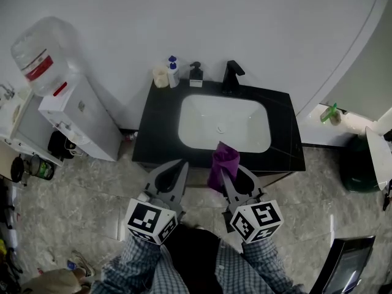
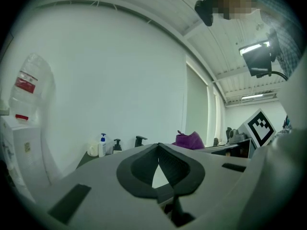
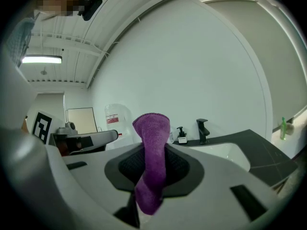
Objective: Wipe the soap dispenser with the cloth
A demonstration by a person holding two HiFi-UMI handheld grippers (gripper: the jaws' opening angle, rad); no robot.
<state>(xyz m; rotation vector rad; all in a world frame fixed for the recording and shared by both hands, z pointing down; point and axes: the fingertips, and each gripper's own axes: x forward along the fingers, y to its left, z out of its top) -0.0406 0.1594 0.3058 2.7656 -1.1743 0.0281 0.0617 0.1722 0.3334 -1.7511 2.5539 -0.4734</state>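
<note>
A black soap dispenser (image 1: 196,74) stands at the back of the black counter (image 1: 160,127), left of the black faucet (image 1: 233,75). Beside it are a white bottle with a blue pump (image 1: 173,71) and a white cup (image 1: 160,76). My right gripper (image 1: 222,171) is shut on a purple cloth (image 1: 225,158), held before the counter's front edge; the cloth (image 3: 152,157) sticks up between the jaws. My left gripper (image 1: 181,164) is shut and empty, beside it. The dispenser (image 3: 182,135) is far from both grippers. In the left gripper view, the left gripper (image 2: 159,146) points toward the dispenser (image 2: 117,145).
A white sink basin (image 1: 223,122) fills the counter's middle. To the left, a water cooler with a big bottle (image 1: 41,54) stands against the wall. At the right are a green spray bottle (image 1: 331,113) on a white ledge and a dark bin (image 1: 358,164).
</note>
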